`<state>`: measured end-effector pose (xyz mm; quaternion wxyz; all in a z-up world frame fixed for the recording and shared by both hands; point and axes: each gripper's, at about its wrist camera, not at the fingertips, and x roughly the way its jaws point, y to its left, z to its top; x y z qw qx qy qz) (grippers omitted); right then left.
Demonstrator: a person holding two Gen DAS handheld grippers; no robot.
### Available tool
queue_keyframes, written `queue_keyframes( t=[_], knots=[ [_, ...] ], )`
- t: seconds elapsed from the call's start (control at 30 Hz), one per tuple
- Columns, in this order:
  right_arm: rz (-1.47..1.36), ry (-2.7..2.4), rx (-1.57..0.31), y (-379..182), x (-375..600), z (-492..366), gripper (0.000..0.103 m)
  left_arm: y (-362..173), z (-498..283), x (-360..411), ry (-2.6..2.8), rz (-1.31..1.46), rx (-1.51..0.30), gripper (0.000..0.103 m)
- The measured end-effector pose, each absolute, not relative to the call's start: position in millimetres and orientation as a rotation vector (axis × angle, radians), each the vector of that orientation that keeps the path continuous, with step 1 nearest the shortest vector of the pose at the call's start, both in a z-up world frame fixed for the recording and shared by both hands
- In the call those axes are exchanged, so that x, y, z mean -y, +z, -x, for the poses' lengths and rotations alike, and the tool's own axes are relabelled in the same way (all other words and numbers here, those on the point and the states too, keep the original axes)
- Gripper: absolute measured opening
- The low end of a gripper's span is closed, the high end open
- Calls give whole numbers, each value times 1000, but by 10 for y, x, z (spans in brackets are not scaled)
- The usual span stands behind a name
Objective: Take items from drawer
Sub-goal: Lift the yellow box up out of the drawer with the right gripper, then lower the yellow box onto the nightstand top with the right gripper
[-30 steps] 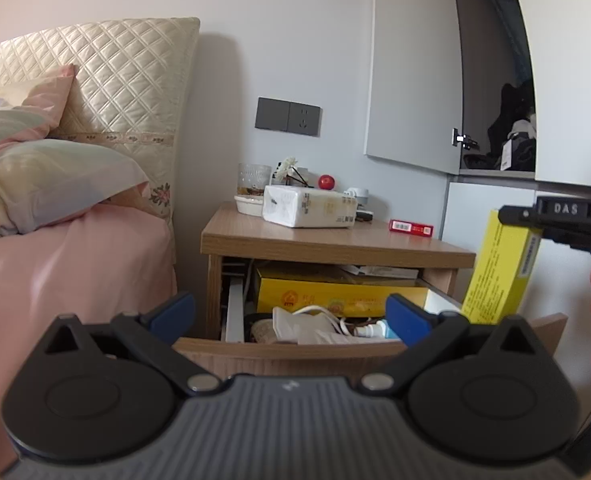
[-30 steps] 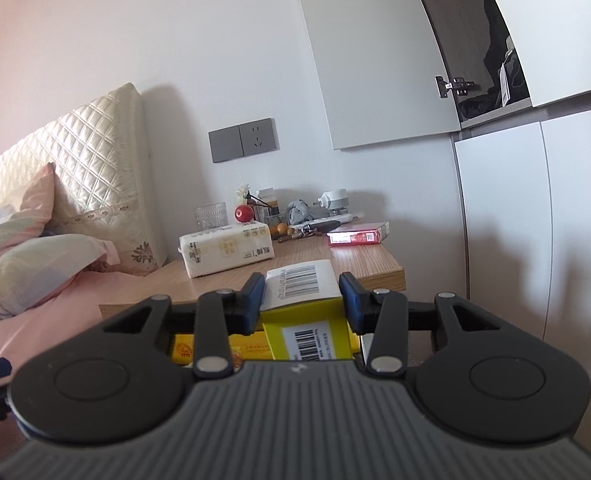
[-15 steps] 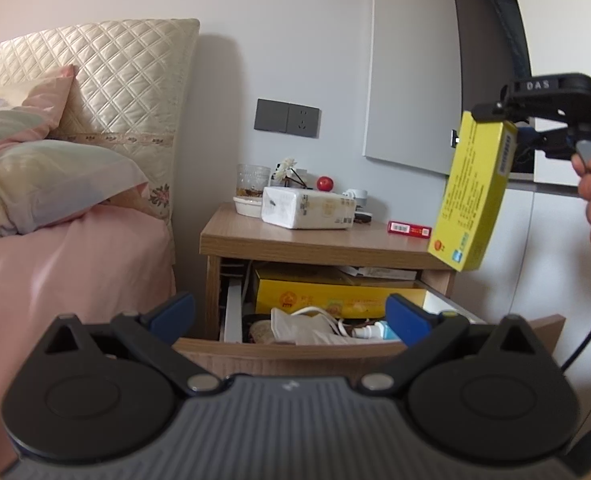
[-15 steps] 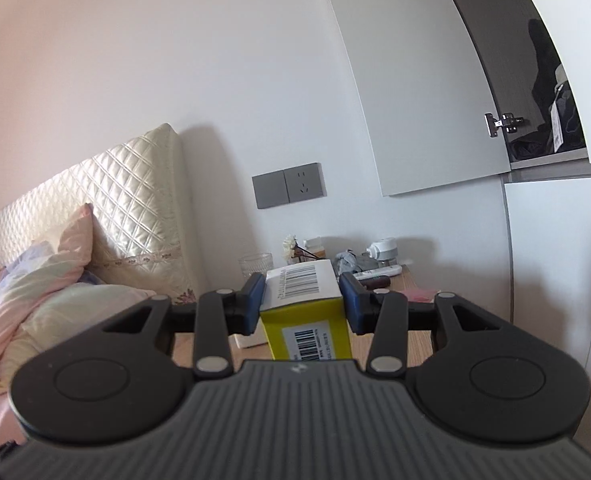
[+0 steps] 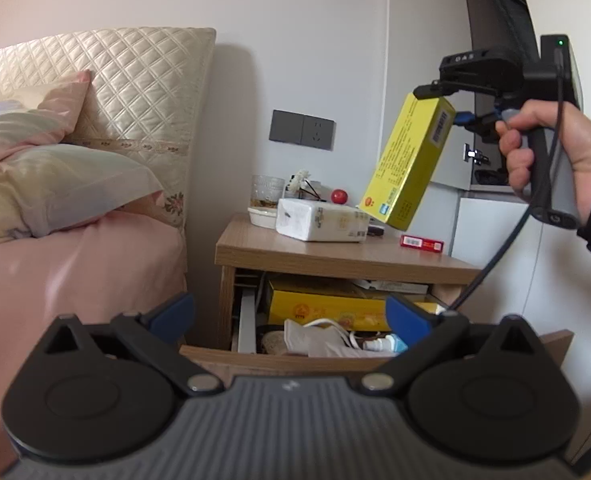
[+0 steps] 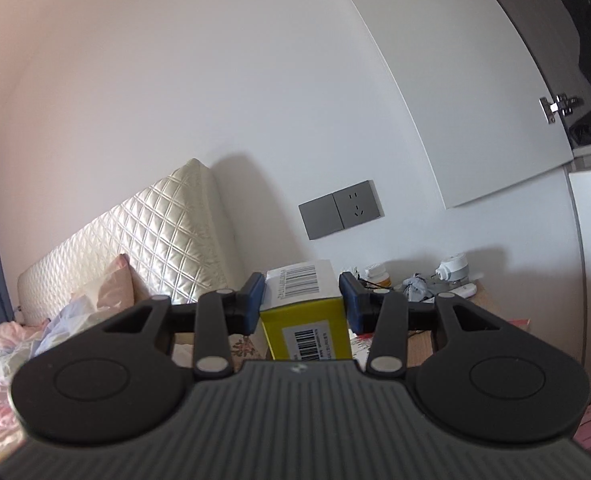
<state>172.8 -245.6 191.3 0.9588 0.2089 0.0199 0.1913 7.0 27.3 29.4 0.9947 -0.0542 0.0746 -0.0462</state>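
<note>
Drawer (image 5: 375,356): pulled open under the nightstand (image 5: 335,258), with a large yellow carton (image 5: 327,310), a white cable and a small bottle inside.
Yellow box (image 5: 409,168): a second ago low beside the drawer, now carried high above the nightstand top, hanging tilted.
Right gripper (image 6: 301,300): clamped tight on the box's barcoded end.
Left gripper (image 5: 291,316): jaws wide apart, nothing between them, hovering before the drawer front.
Meaning: one item is out; it probably needs setting down next.
</note>
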Motion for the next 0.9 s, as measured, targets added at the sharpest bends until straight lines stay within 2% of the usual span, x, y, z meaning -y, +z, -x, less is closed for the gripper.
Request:
queue_keyframes(
  t=[0.4,0.9],
  knots=[
    [-939,318,-135,1155,2790,-2404,44,313,-61,-338,-65,135,-142,103],
    [-1013,214,-172,635,3089,-2539,45,307,-62,-290,-41,92,-131,103]
  ],
)
